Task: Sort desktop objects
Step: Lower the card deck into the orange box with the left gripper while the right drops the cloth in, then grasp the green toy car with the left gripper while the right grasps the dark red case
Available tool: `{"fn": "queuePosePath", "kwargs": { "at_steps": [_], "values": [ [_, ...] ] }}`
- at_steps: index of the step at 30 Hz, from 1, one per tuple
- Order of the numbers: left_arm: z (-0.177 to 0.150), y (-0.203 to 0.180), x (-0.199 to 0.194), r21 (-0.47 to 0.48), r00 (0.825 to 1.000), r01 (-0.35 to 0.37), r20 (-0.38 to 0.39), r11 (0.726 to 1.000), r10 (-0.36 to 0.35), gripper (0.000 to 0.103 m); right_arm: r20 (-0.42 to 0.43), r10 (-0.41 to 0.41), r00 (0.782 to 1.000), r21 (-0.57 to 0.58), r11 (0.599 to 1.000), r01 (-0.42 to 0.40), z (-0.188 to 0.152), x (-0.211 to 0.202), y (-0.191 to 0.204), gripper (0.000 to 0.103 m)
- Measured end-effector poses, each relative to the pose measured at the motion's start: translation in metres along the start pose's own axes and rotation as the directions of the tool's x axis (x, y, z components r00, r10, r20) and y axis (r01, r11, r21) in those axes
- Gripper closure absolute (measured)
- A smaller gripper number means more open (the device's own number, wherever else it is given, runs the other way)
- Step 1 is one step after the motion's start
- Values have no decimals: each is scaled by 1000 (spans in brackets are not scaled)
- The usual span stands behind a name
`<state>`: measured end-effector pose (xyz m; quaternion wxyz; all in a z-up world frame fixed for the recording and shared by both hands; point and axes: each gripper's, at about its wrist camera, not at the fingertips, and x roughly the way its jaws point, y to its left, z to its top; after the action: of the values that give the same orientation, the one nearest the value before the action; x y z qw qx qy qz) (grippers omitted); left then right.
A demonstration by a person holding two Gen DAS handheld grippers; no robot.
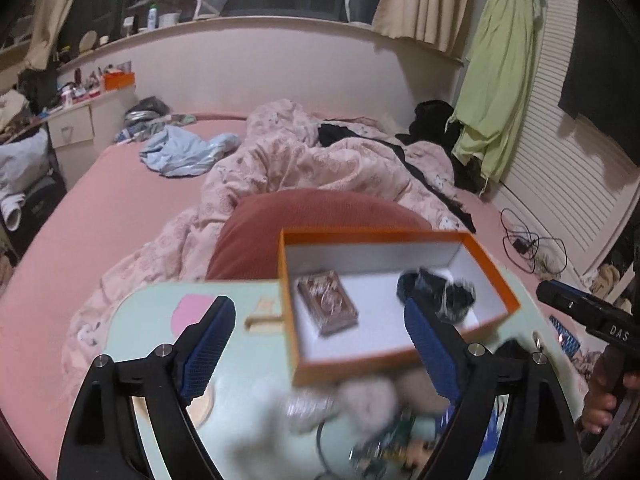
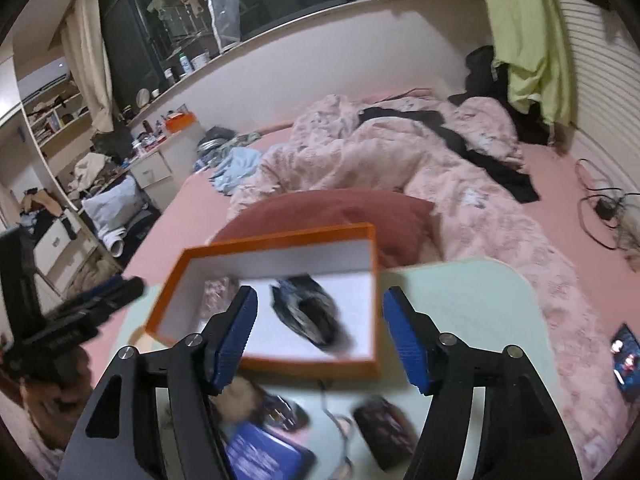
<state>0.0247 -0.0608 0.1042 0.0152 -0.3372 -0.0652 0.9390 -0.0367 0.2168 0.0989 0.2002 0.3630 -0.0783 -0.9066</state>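
Observation:
An orange box (image 1: 494,268) with a white inside stands on a small pale green table (image 1: 160,304). In it lie a brown patterned pack (image 1: 328,304) and a black bundle (image 1: 436,284), which also shows as a blurred black bundle (image 2: 308,312) in the orange box (image 2: 280,236) of the right wrist view. My left gripper (image 1: 318,308) hovers open over the box's near side, nothing pressed between its blue pads. My right gripper (image 2: 320,296) is open too, just before the box's near wall. Blurred items lie nearer: a fluffy beige thing (image 1: 360,400), a dark case (image 2: 380,428), a blue pack (image 2: 260,452).
The table sits on a pink bed beside a red pillow (image 1: 304,216) and a rumpled pink quilt (image 1: 320,152). A lit phone (image 2: 624,356) lies on the quilt at right and cables (image 2: 600,204) lie by the slatted wall. A hand (image 1: 600,404) holds the other gripper at the right edge.

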Motion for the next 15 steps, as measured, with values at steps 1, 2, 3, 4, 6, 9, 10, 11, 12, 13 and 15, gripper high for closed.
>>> {"fn": "queuePosePath", "kwargs": {
  "at_steps": [1,2,3,4,6,9,10,11,12,13,15],
  "values": [
    [-6,1,-4,0,1000,-3,-2,1000,3,17,-8,-6,1000,2,1000,6,-6,-3,-4,37],
    [-11,3,-7,-1,1000,-6,-5,1000,6,17,-14,-13,1000,5,1000,13,-11,-5,-7,37],
    [-20,5,-11,-7,1000,-8,-10,1000,8,17,-17,-23,1000,11,1000,23,-18,-9,-12,36],
    [-26,7,-13,-16,1000,-8,-12,1000,8,17,-18,-31,999,17,999,32,-22,-11,-15,36],
    [-40,11,-18,-34,1000,-9,-16,999,8,17,-27,-50,998,35,998,51,-34,-15,-24,36],
    [-58,14,-20,-52,999,-21,-26,998,20,17,-46,-58,997,72,995,62,-52,-17,-35,36],
    [-62,15,-19,-57,999,-24,-32,998,22,17,-55,-58,997,85,994,62,-57,-17,-37,36],
    [-66,16,-19,-62,999,-22,-41,998,19,17,-65,-51,997,96,994,58,-63,-16,-39,36],
    [-71,17,-17,-70,998,-20,-55,997,16,17,-77,-45,996,100,994,52,-68,-15,-39,36],
    [-75,17,-16,-76,998,-20,-65,997,15,17,-92,-42,995,97,994,51,-71,-13,-37,36],
    [-81,19,-15,-89,997,-11,-74,996,4,17,-101,-65,993,76,994,73,-77,-9,-34,36]
  ]
}}
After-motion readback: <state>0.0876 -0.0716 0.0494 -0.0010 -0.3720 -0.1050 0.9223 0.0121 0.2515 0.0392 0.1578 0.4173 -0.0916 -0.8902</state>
